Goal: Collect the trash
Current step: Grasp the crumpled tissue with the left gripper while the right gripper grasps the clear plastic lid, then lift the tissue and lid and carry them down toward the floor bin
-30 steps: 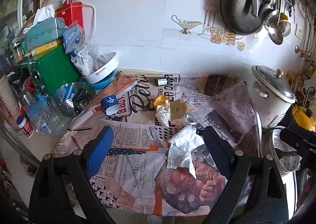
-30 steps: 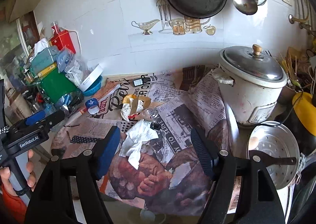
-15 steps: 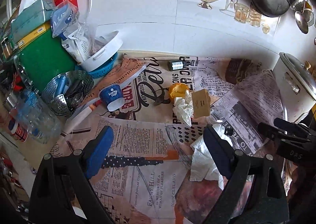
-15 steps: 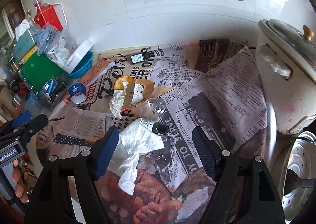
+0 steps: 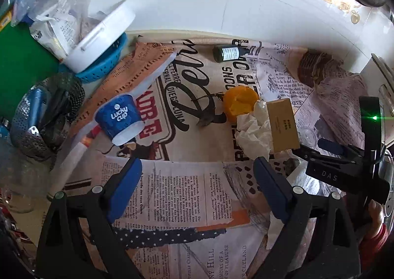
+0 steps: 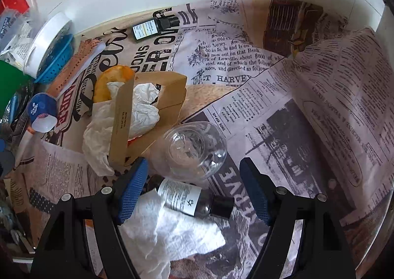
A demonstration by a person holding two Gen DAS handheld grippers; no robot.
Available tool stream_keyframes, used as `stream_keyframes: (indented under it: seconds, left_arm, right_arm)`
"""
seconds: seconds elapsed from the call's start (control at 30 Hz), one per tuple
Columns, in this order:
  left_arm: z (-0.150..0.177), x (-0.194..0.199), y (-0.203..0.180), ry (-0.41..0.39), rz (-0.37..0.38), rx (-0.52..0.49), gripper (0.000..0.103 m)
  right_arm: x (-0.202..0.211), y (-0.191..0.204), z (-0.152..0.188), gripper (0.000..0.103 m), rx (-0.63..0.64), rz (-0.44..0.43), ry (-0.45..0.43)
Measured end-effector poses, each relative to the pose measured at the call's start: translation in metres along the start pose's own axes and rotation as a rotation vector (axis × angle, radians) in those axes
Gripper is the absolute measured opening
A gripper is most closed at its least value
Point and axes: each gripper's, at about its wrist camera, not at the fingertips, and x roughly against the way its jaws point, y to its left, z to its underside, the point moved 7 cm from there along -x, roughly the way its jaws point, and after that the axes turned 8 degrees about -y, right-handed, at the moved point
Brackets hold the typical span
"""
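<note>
One blue paper cup lying tipped reads "Lucky cup"

Matt printed newspaper covers the surface under both pairs of fingers. Just beyond the right gripper's blue, fine-meshed rubbery pads lies a clear, glossy plastic cup; between the pads rests a small bottle with a paper label and matt black cap, on soft, crinkled white tissue. Farther out, left of them, a dull brown cardboard box holds more crumpled tissue. Ahead of the left gripper's smooth blue pads, a coated paper cup shines faintly; to its left stands a perforated, shiny metal strainer.
</note>
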Motion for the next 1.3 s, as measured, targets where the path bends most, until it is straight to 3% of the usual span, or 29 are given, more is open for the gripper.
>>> stream_keyframes:
  seconds: [0.07, 0.13, 0.27, 0.43, 0.6, 0.73, 0.87, 1.0, 1.3]
  left_arm:
    - [0.001, -0.015, -0.005, 0.024, 0.029, 0.011, 0.089]
    - [0.0, -0.025, -0.012, 0.038, 0.05, 0.009, 0.086]
    - [-0.001, -0.046, -0.031, 0.071, 0.098, 0.006, 0.076]
    - [-0.005, -0.065, -0.055, 0.086, 0.127, -0.029, 0.074]
    - [-0.003, -0.082, -0.071, 0.115, 0.153, -0.027, 0.056]
    - [-0.001, -0.087, -0.081, 0.102, 0.172, -0.038, 0.036]
    - [0.0, -0.086, -0.088, 0.062, 0.172, -0.048, 0.026]
    - [-0.002, -0.075, -0.088, 0.035, 0.149, -0.035, 0.023]
    - [-0.003, -0.009, -0.088, -0.083, 0.082, -0.045, 0.019]
  right_arm:
    - [-0.004, 0.002, -0.002, 0.073, 0.008, 0.007, -0.002]
    - [-0.007, 0.002, -0.003, 0.063, 0.007, -0.005, 0.004]
    - [-0.002, -0.006, -0.003, 0.063, -0.027, -0.007, -0.012]
    - [0.017, -0.022, 0.0, 0.063, -0.077, 0.004, -0.033]
    - [0.042, -0.044, 0.005, 0.063, -0.108, 0.042, -0.064]
    - [0.059, -0.058, 0.01, 0.063, -0.119, 0.069, -0.088]
    - [0.073, -0.069, 0.015, 0.063, -0.137, 0.085, -0.107]
    - [0.087, -0.078, 0.021, 0.063, -0.153, 0.092, -0.126]
    - [0.137, -0.087, 0.028, 0.063, -0.148, 0.055, -0.213]
